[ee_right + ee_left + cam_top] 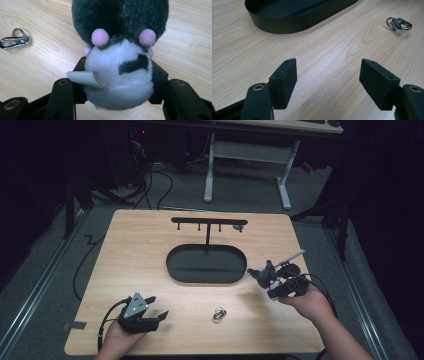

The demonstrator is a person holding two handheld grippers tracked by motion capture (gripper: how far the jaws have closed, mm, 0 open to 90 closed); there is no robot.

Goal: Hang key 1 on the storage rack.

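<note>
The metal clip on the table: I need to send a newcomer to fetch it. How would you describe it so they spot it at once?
Start at the wooden table and find the black oval tray in its middle. Nearer the person, between the left gripper and right gripper, lies a small carabiner clip. It is the one shiny silver thing there.

Grey-and-white plush toy [120,50] with pink pom-poms and a white tag, clamped in right gripper [272,282] above the table, right of black oval tray [206,265]. Metal carabiner clip [219,314] lies flat on the wood.
</note>
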